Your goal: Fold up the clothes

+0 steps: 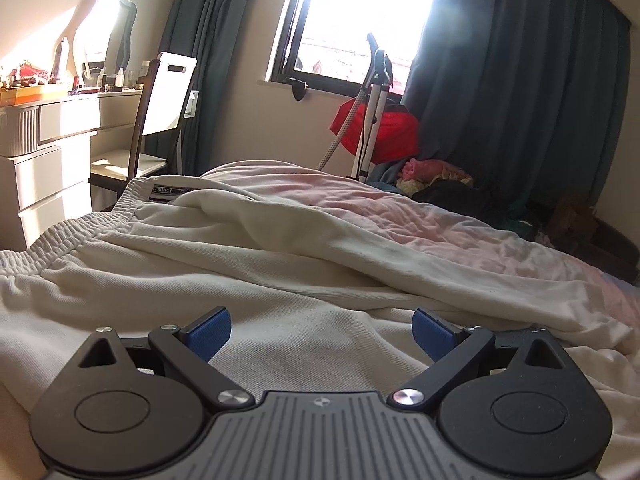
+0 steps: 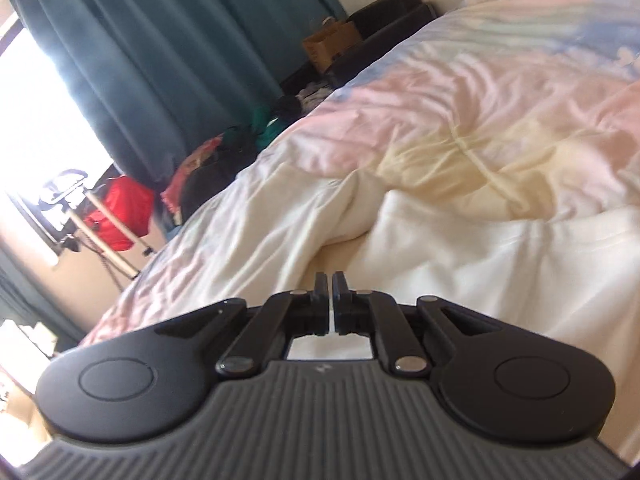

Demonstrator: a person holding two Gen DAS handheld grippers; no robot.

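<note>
Left gripper (image 1: 322, 330): jaws wide apart, nothing between, over cream trousers (image 1: 240, 264) spread on pastel duvet (image 1: 460, 216). Right gripper (image 2: 331, 286): jaws together, empty, above the trousers. Beyond: chair (image 1: 168, 96), teal curtains (image 1: 520, 80).

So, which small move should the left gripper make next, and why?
Probably lower the left gripper and close its fingers on the cream trousers below. The fingers stand wide apart with only loose fabric under them, and the trousers lie unfolded on the bed cover.
</note>
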